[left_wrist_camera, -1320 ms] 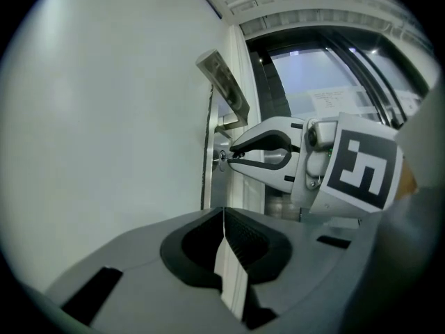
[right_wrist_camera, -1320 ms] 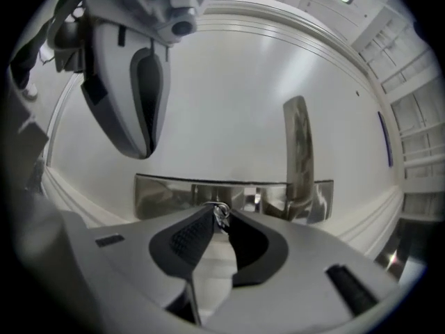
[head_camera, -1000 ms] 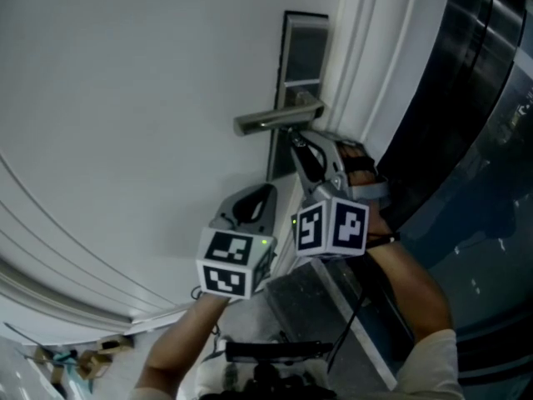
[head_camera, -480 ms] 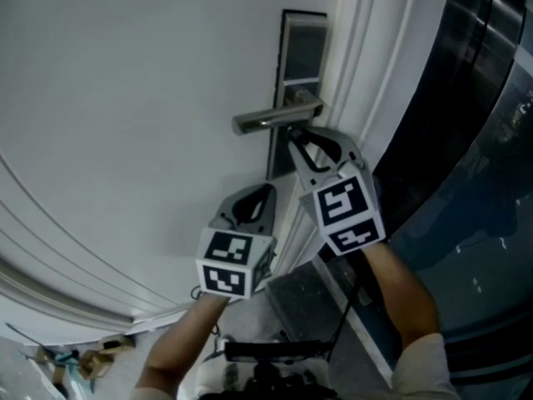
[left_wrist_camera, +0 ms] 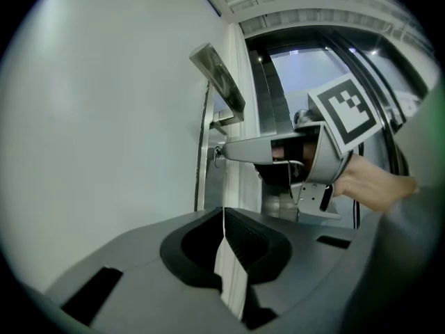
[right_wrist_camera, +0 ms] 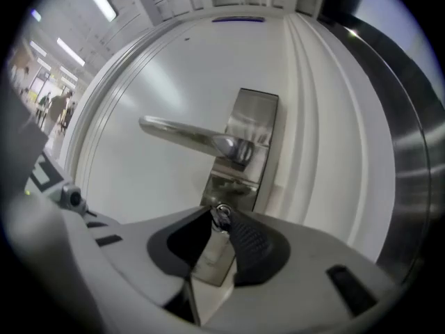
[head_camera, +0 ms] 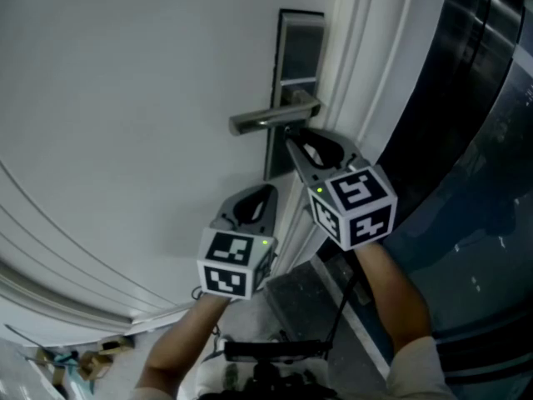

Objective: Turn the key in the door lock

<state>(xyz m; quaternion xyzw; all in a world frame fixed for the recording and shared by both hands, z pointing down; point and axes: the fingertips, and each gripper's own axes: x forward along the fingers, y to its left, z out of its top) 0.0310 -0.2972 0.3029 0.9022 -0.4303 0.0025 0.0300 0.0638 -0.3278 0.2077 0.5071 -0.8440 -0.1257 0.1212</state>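
Observation:
A steel lock plate (head_camera: 297, 48) with a lever handle (head_camera: 265, 121) sits on the white door (head_camera: 125, 98). My right gripper (head_camera: 289, 135) points level at the plate just below the handle. In the right gripper view the small key (right_wrist_camera: 222, 217) stands in the lock between the tips of my right gripper (right_wrist_camera: 218, 211), whose jaws are opening. The left gripper view shows the same key (left_wrist_camera: 217, 154) at those tips. My left gripper (head_camera: 265, 190) hangs lower, close to the door, shut and holding nothing; its jaws meet in its own view (left_wrist_camera: 224, 211).
A white moulded door frame (head_camera: 366, 73) runs beside the lock plate, with dark glass (head_camera: 475, 140) to its right. Cardboard scraps (head_camera: 75, 358) lie on the floor at lower left.
My right gripper has rolled about its own axis at the key, so its marker cube now shows other faces. Its place is nearly unchanged. The left gripper has not moved.

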